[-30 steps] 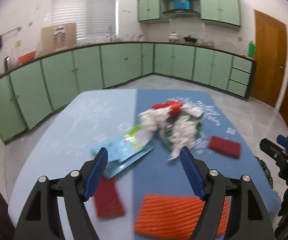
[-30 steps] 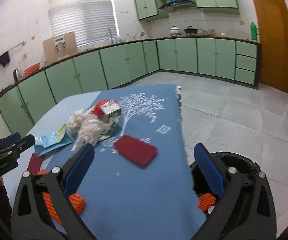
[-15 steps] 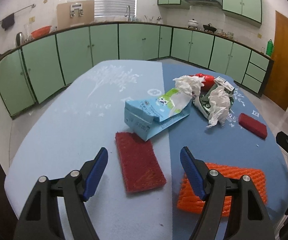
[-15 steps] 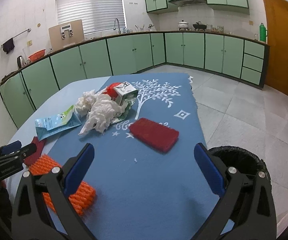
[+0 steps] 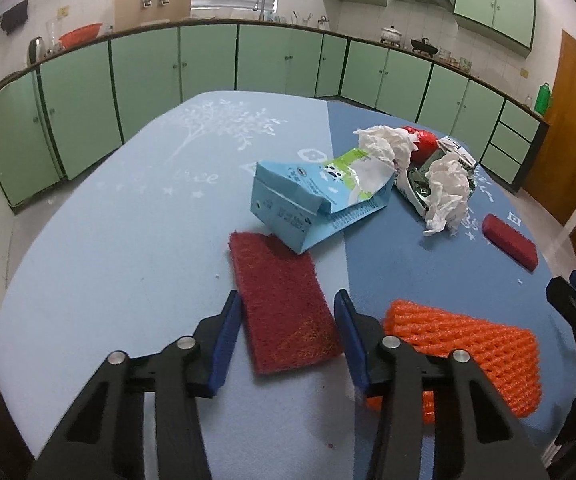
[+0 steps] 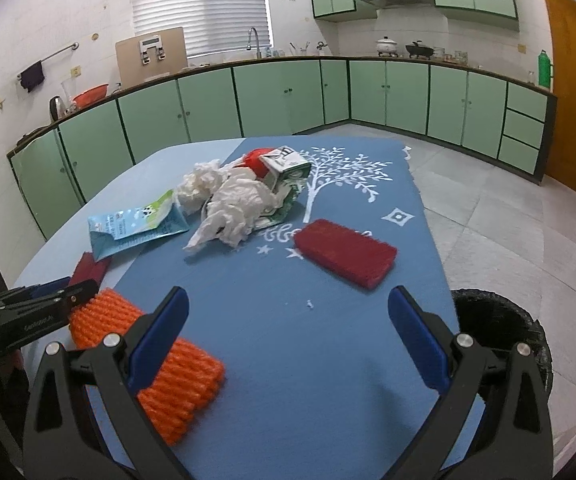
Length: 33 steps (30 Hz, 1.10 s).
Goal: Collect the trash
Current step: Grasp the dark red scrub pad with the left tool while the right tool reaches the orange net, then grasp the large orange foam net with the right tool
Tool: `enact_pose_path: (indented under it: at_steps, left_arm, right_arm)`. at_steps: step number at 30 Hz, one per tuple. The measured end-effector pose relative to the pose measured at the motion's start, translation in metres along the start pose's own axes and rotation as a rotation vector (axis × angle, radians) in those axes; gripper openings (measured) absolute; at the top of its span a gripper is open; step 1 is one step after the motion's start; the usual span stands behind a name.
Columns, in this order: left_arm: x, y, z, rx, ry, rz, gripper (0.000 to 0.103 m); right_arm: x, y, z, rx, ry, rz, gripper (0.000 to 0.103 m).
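Observation:
A dark red scouring pad (image 5: pixel 276 272) lies flat on the light blue half of the table (image 5: pixel 128 240). My left gripper (image 5: pixel 288 300) straddles its near end; the jaws are closing, with the blue fingers close beside the pad's edges and no clear squeeze on it. An orange mesh sponge (image 5: pixel 459 348) lies just to the right of that gripper. Farther back sit a flattened blue carton (image 5: pixel 311 204), crumpled white tissues (image 5: pixel 445 192) and a green carton (image 6: pixel 288 172). My right gripper (image 6: pixel 288 294) hovers open over the dark blue cloth with nothing between its fingers.
A red sponge (image 6: pixel 345 254) lies near the table's right edge. On the floor beside that edge stands a black trash bin (image 6: pixel 499 328). Green kitchen cabinets (image 6: pixel 288 100) line the far walls. A wooden door (image 6: pixel 571 92) is at the right.
My left gripper has come down and forward from the trash pile to the dark red pad, and its jaws have narrowed around it. The right gripper has drifted slightly and stays wide.

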<state>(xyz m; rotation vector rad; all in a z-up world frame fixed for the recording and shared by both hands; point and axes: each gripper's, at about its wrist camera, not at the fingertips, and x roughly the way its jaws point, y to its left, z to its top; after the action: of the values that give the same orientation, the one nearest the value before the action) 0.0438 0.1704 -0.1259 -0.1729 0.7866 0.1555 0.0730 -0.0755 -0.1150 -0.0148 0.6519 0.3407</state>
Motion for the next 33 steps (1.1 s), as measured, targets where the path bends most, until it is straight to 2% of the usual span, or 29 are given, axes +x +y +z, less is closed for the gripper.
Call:
enact_pose_path:
  at_steps: [9, 18, 25, 26, 28, 32, 33]
  left_arm:
    - [-0.016, 0.003, -0.006, 0.013, -0.004, -0.005, 0.045]
    - [-0.029, 0.007, -0.014, 0.012, -0.021, 0.001, 0.045]
    - [-0.03, 0.009, -0.017, 0.01, -0.023, -0.002, 0.045]
    - [-0.03, 0.009, -0.017, 0.011, -0.024, -0.002, 0.045]
    - [-0.03, 0.008, -0.017, 0.01, -0.023, -0.002, 0.045]
    - [-0.03, 0.007, -0.017, 0.01, -0.026, -0.003, 0.045]
    - [-0.031, 0.007, -0.017, 0.011, -0.026, -0.003, 0.045]
  right_arm:
    - [-0.006, 0.012, 0.001, -0.012, -0.01, 0.043, 0.097]
    - [-0.008, 0.041, -0.006, -0.052, -0.006, 0.114, 0.097]
    - [-0.003, 0.054, -0.016, -0.071, 0.025, 0.147, 0.096]
    - [-0.001, 0.054, -0.016, -0.072, 0.034, 0.151, 0.094]
    - [0.004, 0.053, -0.018, -0.072, 0.061, 0.168, 0.081]
    - [0.012, 0.051, -0.023, -0.055, 0.11, 0.204, 0.063]
    - [0.012, 0.051, -0.025, -0.056, 0.116, 0.21, 0.054]
